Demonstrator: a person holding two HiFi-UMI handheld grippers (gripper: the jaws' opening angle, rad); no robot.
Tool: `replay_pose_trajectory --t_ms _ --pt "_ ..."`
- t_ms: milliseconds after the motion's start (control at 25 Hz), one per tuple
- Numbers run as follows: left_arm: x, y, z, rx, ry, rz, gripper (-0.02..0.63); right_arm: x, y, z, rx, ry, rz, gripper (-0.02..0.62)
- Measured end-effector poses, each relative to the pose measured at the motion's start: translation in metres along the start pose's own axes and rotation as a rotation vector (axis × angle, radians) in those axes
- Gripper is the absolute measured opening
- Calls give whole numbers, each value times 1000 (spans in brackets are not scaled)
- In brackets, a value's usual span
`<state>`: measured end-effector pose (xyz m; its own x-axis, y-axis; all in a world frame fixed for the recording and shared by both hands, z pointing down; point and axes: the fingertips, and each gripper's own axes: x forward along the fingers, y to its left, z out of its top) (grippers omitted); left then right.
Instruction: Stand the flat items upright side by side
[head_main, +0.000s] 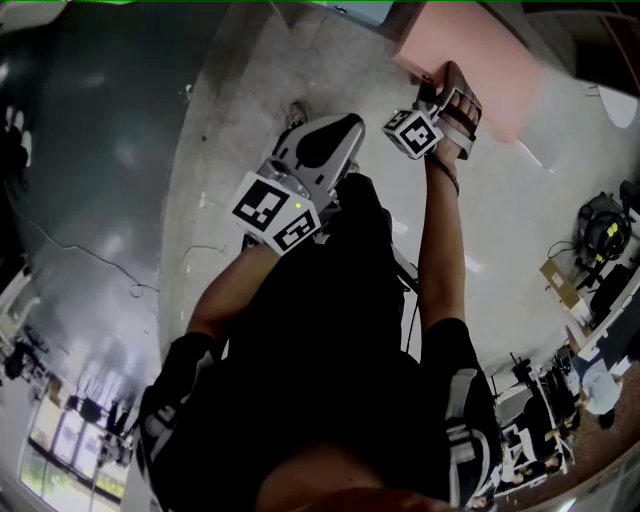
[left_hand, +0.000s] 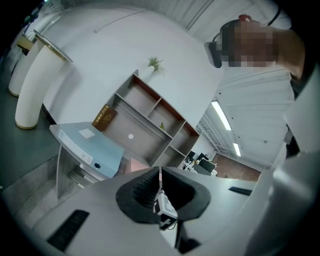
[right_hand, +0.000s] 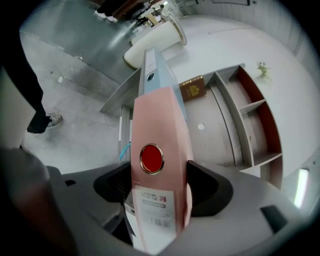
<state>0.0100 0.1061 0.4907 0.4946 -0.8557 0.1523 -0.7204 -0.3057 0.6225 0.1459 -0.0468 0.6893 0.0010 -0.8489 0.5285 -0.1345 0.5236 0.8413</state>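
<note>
My right gripper (head_main: 455, 95) is shut on a pink ring binder (head_main: 470, 60) and holds it clear of the floor at the upper right. In the right gripper view the pink binder's spine (right_hand: 160, 150), with a red finger hole and a white label, fills the gap between the jaws (right_hand: 157, 195). Beyond it a light blue binder (right_hand: 152, 70) rests on a grey stand (right_hand: 117, 100). The left gripper view shows the same blue binder (left_hand: 92, 145) on the stand (left_hand: 65, 170). My left gripper (left_hand: 160, 192) is shut with nothing in it, and sits mid-frame in the head view (head_main: 325, 140).
A grey open shelf unit (left_hand: 150, 120) stands against the white wall, with a brown book (left_hand: 104, 117) at its left end and a small plant (left_hand: 156, 63) on top. A white ribbed column (left_hand: 35, 85) stands left of the stand. Desks and gear crowd the floor's right edge (head_main: 590, 260).
</note>
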Motion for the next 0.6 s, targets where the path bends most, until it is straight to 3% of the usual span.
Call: replay_pose_trajectory --t_ms 240,440,600 --pt "16 -45 27 45 5 -20 34 -35 -37 -5 76 -122 88 330" --pt "-2 -56 55 59 -16 -7 34 -61 -40 13 89 -168 156 319" --pt "-6 -66 73 61 -38 8 34 -80 -66 23 181 -247 161 314"
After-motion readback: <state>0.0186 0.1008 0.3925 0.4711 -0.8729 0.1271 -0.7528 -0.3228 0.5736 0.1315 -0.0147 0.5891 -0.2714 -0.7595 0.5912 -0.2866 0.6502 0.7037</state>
